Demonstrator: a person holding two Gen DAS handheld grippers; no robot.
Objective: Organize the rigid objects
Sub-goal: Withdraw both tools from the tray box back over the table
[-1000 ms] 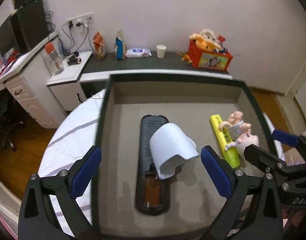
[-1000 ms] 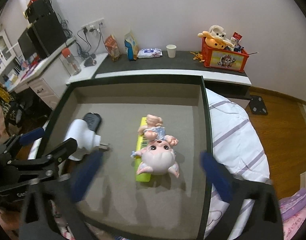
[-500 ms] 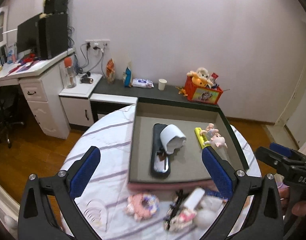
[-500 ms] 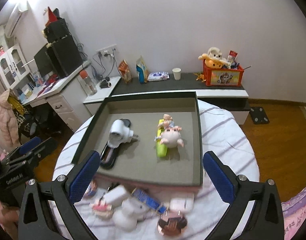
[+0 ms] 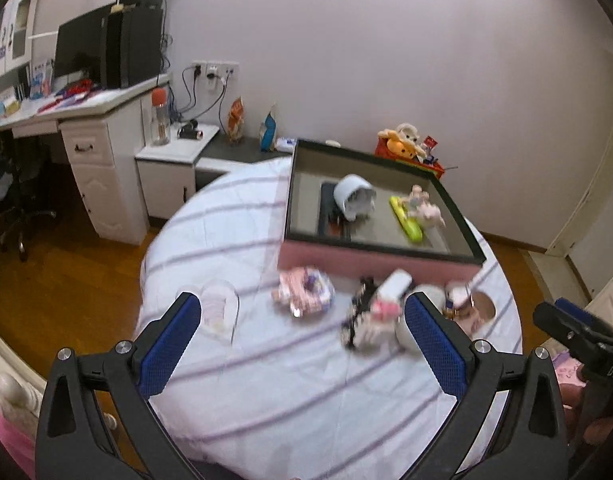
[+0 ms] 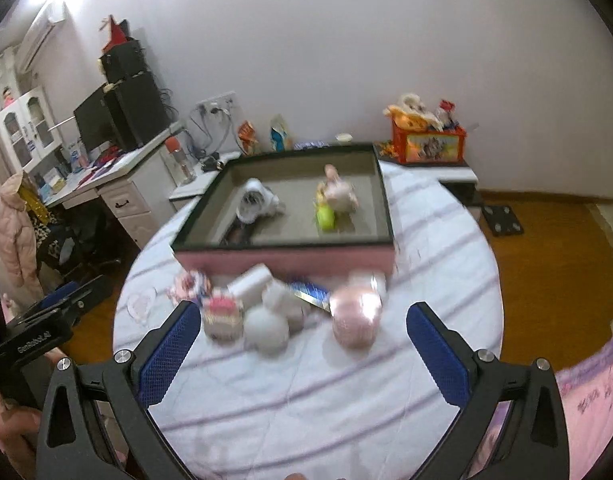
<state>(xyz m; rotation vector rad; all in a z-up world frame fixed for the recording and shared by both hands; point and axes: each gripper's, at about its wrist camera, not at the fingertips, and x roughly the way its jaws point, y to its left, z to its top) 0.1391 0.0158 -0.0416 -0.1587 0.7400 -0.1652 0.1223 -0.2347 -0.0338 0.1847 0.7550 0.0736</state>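
Inside the pink-sided box [image 5: 380,264], four items are already stowed: a dark remote [image 5: 331,210] at its left end, a white cup-shaped piece [image 5: 353,201] lying across that remote, and a yellow bar [image 5: 405,225] with a pig figurine [image 5: 425,209] at its right end. Before the box's near wall, a blurred cluster waits on the striped cloth: a pink packet [image 5: 306,295], a white block [image 6: 252,284], a pale ball [image 6: 266,332] and a round pink case [image 6: 353,318]. Judged roughly half done. Both the left gripper [image 5: 302,344] and right gripper [image 6: 300,346] hang wide apart, empty, short of the cluster. Legible writing: "DAS" on the right tool; the left tool's label is too blurred to read.
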